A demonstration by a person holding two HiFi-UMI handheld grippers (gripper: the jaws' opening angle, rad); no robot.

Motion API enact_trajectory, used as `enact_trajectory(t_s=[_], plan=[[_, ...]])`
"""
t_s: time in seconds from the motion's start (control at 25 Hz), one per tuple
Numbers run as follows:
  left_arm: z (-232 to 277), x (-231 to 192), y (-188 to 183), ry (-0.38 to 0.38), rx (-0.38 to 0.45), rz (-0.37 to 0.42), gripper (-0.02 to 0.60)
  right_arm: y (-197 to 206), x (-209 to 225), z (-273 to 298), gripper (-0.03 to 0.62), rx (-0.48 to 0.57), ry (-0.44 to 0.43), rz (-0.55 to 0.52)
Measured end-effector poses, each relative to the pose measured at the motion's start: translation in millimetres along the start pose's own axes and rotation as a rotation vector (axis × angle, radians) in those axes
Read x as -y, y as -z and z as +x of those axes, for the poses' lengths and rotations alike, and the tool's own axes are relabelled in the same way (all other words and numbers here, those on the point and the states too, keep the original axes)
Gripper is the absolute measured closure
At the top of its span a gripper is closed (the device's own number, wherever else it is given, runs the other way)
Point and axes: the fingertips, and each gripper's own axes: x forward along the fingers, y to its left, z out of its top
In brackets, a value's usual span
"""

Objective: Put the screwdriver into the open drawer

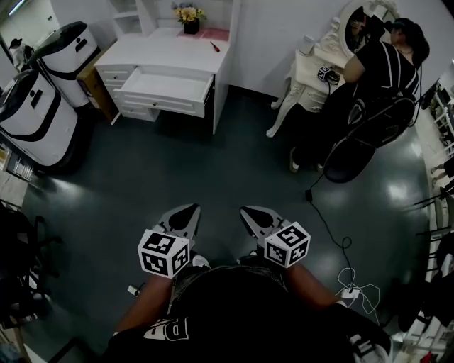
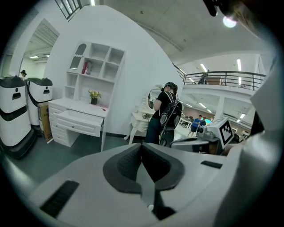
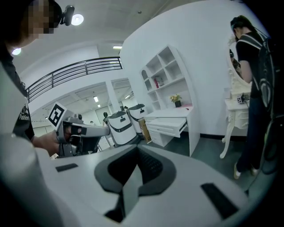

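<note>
A white desk (image 1: 177, 53) stands across the dark glossy floor (image 1: 213, 163), drawer (image 1: 164, 88) open, screwdriver (image 1: 214, 47) lying on its top. Left gripper (image 1: 187, 210) and right gripper (image 1: 249, 212) are clenched, empty.

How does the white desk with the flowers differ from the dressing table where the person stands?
The desk is boxy with flat sides; the dressing table stands on curved legs. The desk has a drawer pulled open; the dressing table shows none open. The desk carries a flower pot and a red screwdriver; the dressing table bears an oval mirror. Both are white and stand against the wall.
</note>
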Motion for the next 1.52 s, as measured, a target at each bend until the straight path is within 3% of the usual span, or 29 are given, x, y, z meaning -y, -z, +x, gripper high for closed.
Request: enact_trajectory(t_s=[0.32, 0.52, 0.76, 1.04, 1.24, 1.52], plan=[[-33, -39, 22, 0.021, -0.032, 0.005, 0.566, 17, -40, 32, 0.585, -0.001, 0.029, 0.045], [-38, -53, 28, 0.038, -0.046, -0.051, 0.566, 16, -45, 44, 0.585, -0.031, 0.04, 0.05], [-36, -67, 23, 0.023, -0.022, -0.059, 0.565, 5, -45, 63, 0.585, -0.025, 0.027, 0.035], [-13, -85, 13, -0.005, -0.033, -0.06, 0.566, -15, -17, 91, 0.585, -0.001, 0.012, 0.052], [19, -102, -19, -0.013, -0.025, -0.046, 0.566, -40, 12, 116, 0.585, 0.003, 0.009, -0.019], [82, -125, -60, -0.019, -0.028, -0.031, 0.566, -79, 73, 148, 0.585, 0.013, 0.001, -0.013]])
